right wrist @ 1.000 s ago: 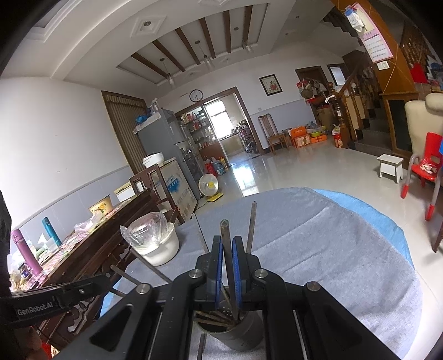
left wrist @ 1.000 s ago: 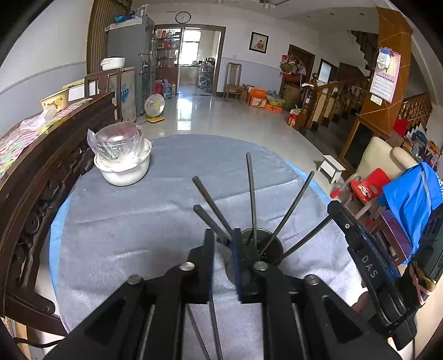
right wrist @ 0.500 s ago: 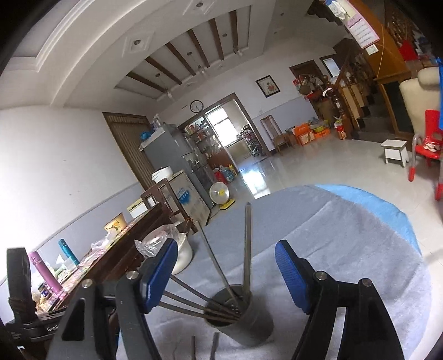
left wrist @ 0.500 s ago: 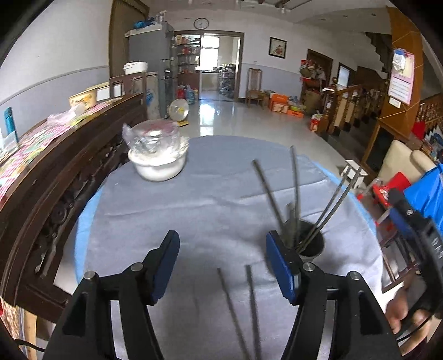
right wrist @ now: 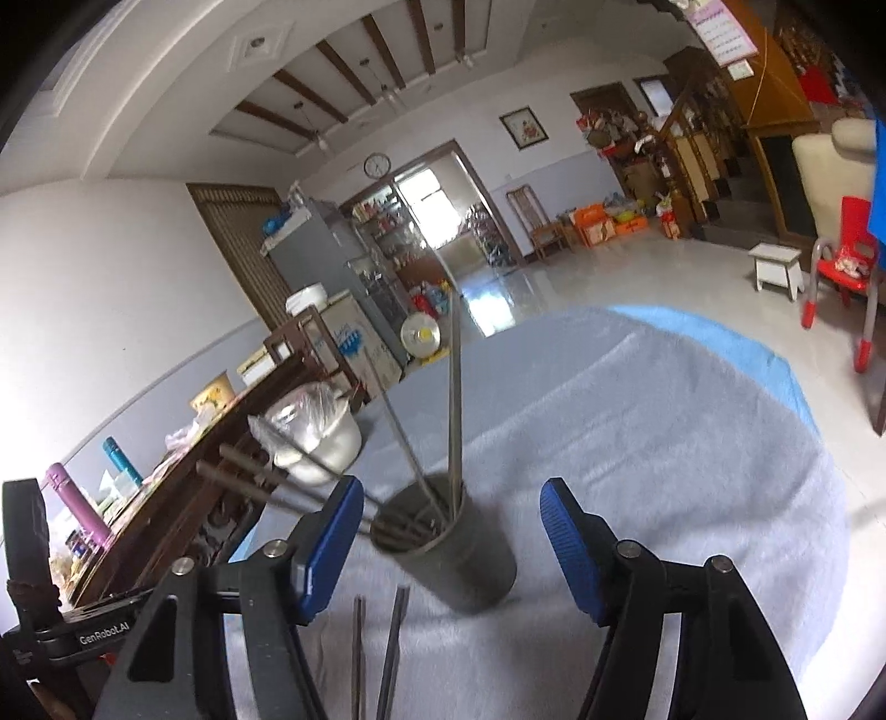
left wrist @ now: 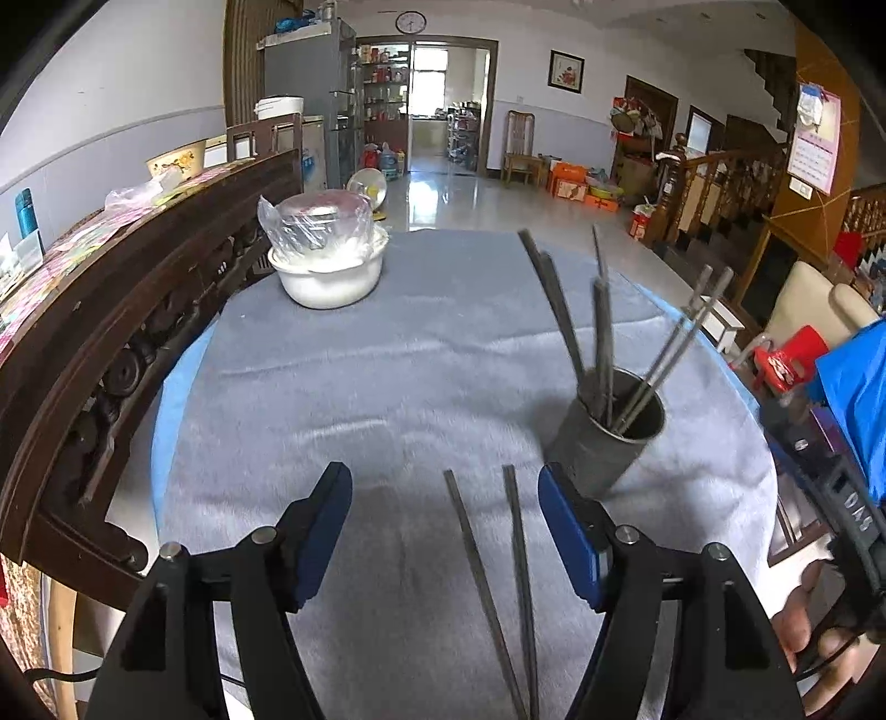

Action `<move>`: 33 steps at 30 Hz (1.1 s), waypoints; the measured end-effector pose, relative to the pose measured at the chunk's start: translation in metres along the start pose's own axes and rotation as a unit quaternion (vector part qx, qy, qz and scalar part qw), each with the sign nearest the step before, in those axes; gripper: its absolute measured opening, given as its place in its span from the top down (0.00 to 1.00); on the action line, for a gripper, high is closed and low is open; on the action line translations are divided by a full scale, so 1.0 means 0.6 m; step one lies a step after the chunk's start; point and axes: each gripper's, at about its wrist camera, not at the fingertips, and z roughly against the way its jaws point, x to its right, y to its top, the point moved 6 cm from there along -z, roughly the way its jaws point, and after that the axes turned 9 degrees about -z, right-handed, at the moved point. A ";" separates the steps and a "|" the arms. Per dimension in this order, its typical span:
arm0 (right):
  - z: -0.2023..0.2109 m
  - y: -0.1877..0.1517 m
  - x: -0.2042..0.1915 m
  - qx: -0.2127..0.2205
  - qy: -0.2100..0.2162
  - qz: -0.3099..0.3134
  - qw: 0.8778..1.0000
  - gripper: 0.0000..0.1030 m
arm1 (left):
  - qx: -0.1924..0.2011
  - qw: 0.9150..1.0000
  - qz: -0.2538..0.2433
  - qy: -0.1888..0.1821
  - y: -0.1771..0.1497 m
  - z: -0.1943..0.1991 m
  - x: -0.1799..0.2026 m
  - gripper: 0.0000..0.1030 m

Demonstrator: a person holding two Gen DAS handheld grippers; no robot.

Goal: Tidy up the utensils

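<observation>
A large room has white walls over a grey-blue lower band (left wrist: 138, 130) and a glossy pale tiled floor (left wrist: 459, 199) catching daylight from a wide wood-framed doorway (left wrist: 423, 102). A round wall clock (left wrist: 410, 22) hangs above that doorway, a framed picture (left wrist: 565, 68) to its right. A tall grey refrigerator (left wrist: 310, 94) stands to the left, a wooden chair (left wrist: 520, 147) beside the doorway, a wooden staircase with banister (left wrist: 714, 183) at right. Dark beams cross the recessed white ceiling (right wrist: 310, 99)
</observation>
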 end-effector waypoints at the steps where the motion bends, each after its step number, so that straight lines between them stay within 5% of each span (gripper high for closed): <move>1: 0.001 -0.006 -0.001 -0.004 0.000 0.000 1.000 0.32 | 0.000 1.000 -0.004 -0.001 -0.002 0.005 0.005 0.31; 15: 0.010 -0.091 0.008 -0.072 -0.013 -0.004 0.997 0.32 | 0.002 1.000 -0.022 0.022 -0.058 0.044 0.011 0.25; 33: 0.011 -0.116 -0.008 -0.118 -0.021 0.015 0.993 0.32 | -0.012 0.998 -0.027 0.064 -0.106 0.035 -0.030 0.25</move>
